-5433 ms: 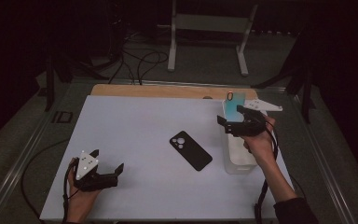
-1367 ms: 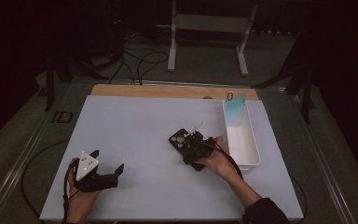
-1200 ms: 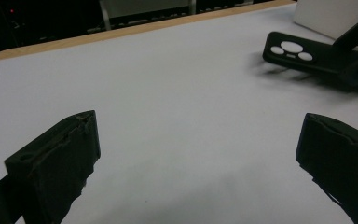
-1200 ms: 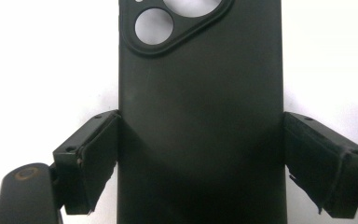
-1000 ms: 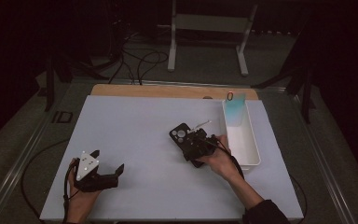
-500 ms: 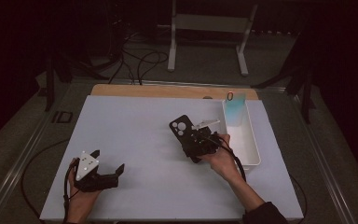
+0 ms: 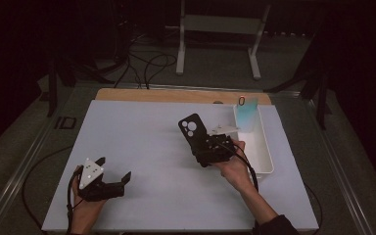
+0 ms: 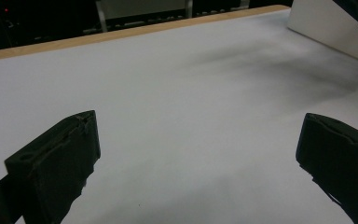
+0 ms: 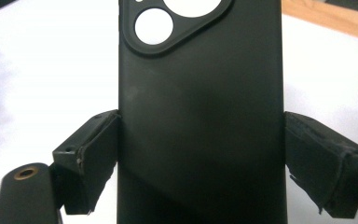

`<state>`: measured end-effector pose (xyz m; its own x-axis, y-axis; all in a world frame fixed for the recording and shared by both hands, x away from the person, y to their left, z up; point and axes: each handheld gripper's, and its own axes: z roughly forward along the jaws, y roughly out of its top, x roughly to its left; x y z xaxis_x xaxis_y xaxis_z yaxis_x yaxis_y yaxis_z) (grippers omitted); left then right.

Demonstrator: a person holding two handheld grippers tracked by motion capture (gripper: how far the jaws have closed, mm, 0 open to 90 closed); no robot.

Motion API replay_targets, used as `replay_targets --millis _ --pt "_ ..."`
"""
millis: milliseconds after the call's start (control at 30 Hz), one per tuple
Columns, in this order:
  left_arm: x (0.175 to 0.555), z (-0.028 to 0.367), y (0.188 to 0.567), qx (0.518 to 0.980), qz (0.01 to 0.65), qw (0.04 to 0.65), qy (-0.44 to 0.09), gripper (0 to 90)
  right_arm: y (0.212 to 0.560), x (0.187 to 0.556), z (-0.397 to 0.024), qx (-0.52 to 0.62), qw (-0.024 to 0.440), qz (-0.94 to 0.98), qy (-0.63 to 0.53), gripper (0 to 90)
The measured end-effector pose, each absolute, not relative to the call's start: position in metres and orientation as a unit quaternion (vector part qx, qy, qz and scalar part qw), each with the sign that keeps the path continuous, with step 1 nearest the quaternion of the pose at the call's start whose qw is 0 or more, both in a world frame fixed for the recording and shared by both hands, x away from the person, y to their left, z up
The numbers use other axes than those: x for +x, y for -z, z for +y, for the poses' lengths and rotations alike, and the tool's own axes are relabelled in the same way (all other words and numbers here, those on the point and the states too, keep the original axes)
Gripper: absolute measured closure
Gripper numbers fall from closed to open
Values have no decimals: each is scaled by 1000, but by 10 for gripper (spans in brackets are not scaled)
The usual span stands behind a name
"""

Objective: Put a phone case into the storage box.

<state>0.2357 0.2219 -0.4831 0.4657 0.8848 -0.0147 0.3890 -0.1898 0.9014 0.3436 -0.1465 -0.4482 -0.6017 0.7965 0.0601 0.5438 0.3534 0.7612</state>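
Observation:
A black phone case with round camera cut-outs is lifted off the white table, tilted up toward the far left. My right gripper is shut on its lower sides. In the right gripper view the phone case stands between the two black pads, which press on both of its long edges. My left gripper rests on the table at the near left, open, with nothing between its fingers.
A long white tray lies at the right of the table, with a light blue item at its far end; its white wall shows in the left gripper view. A wooden strip runs along the far edge.
My right gripper came from the white tray to the phone case in the middle, shut on it and raised it off the table toward the far side. The left gripper stayed put.

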Motion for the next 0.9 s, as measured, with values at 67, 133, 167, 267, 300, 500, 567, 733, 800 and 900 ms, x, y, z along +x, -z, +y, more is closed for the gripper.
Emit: replay_targets --millis 67,133,167,267,300,500,567,733,800,900 --pt "236 222 483 722 441 460 -269 3 448 342 -147 417 164 802 -396 143" --pt "236 222 482 721 441 462 -268 3 447 341 -147 415 165 799 -403 144" --pt "236 222 482 721 441 462 -268 3 447 341 -147 415 165 799 -403 144" --pt "235 221 480 720 440 467 -265 2 445 338 -145 408 170 792 -421 144" --pt "235 221 480 720 440 467 -265 3 445 338 -145 408 170 792 -421 144" --pt "235 220 476 716 439 478 -258 3 443 332 -144 395 181 783 -445 144" --pt "234 218 473 716 437 482 -254 3 442 332 -144 394 182 783 -446 144" --pt "235 214 469 720 433 480 -253 3 439 324 -141 377 193 776 -468 143" --pt "235 211 466 719 432 484 -250 3 438 321 -139 370 197 774 -475 144" --pt "236 208 462 718 430 488 -248 3 437 320 -138 366 198 772 -480 144"
